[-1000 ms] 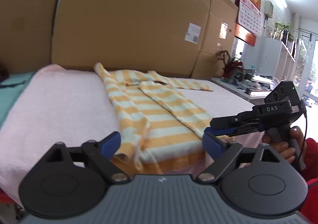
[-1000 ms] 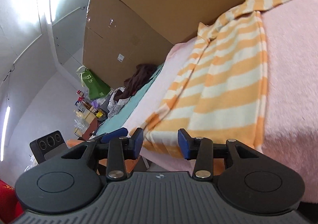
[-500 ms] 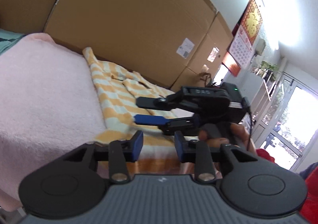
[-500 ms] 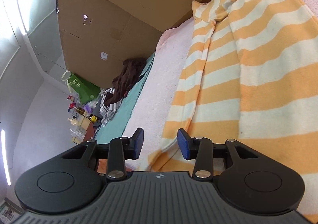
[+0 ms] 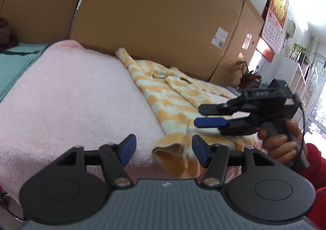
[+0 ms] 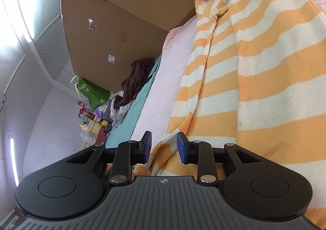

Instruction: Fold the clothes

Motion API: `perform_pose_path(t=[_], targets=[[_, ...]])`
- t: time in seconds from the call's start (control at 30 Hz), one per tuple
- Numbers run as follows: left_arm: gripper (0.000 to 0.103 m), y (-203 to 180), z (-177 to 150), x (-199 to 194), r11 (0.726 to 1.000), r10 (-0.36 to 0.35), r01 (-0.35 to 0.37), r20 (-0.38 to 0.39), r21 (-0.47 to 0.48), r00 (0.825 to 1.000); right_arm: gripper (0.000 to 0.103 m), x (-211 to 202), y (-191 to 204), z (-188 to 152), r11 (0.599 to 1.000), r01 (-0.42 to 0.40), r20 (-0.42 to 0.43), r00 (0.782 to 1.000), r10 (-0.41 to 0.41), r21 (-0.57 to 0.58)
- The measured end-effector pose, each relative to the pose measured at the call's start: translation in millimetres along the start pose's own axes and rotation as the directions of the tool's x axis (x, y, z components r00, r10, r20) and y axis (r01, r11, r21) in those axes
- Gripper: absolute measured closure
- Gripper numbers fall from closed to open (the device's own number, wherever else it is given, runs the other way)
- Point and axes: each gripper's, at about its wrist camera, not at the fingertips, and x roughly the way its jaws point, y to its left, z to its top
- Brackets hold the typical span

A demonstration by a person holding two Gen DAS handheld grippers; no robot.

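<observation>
An orange-and-white striped garment [image 5: 167, 103] lies flat on a pink fleece blanket [image 5: 71, 97]. My left gripper [image 5: 163, 150] hovers at the near edge. Its jaws are opening, and a rolled cuff of the garment sits between the pads without touching them. To its right a hand [image 5: 279, 142] in a red sleeve holds my right gripper [image 5: 198, 115] low over the garment's near hem. In the right wrist view the right gripper [image 6: 164, 146] is closing around the folded side edge of the garment [image 6: 254, 87]. A gap still shows beside each pad.
Tall cardboard boxes [image 5: 152, 16] stand along the far side of the blanket. A teal cover [image 5: 16, 60] lies to the left with dark clothes [image 6: 138, 75] piled on it. A green bag [image 6: 91, 91] and small bottles sit beyond; a wall calendar [image 5: 275, 16] hangs at right.
The left gripper's jaws went from wide to narrow and have widened again, now at the garment's cuff. The right gripper moved along the hem and its jaws have narrowed.
</observation>
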Motion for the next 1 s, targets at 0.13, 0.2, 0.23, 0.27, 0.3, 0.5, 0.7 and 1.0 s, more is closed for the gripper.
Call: perform_pose_path(t=[0.13,0.2,0.23,0.27,0.3,0.5,0.7,1.0], targets=[[0.070,-8.5,-5.1,0.5,1.000,-0.021,0.021,0.037,0.003,0.999,0.073,-1.7,12.4,-3.5,0.993,0.090,0.024,0.996,-0.089,-0.073],[0.091,-11.9,-6.2,1.4,1.000,-0.017,0.017,0.039,0.003,0.999,0.073,-3.3,15.3,-4.9,0.988,0.119,0.039,0.993,-0.116,-0.102],[0.091,-13.0,-6.1,1.6,1.000,-0.018,0.018,0.040,-0.001,0.999,0.073,-4.2,14.0,-4.6,0.988,0.122,0.043,0.992,-0.118,-0.100],[0.093,-13.5,-5.1,1.3,1.000,-0.022,0.022,0.043,-0.010,0.999,0.073,-5.2,12.2,-4.2,0.988,0.122,0.046,0.992,-0.118,-0.096],[0.097,-14.3,-3.8,0.4,0.999,-0.029,0.030,0.047,-0.019,0.998,0.073,-6.5,10.4,-3.8,0.988,0.124,0.051,0.991,-0.120,-0.091],[0.096,-44.8,8.5,-6.1,0.988,-0.149,0.147,0.032,0.041,0.988,0.073,-15.5,4.1,-5.4,0.987,0.138,0.088,0.988,-0.130,-0.084],[0.094,-61.7,-9.6,20.8,0.975,-0.215,0.220,-0.116,0.032,0.970,0.073,-21.4,2.2,-6.8,0.989,0.124,0.091,0.989,-0.117,-0.078],[0.057,-51.4,-13.0,5.4,0.989,-0.108,0.119,-0.127,0.088,0.986,0.069,-22.4,9.3,-20.8,0.983,0.064,0.049,0.997,-0.057,-0.169]])
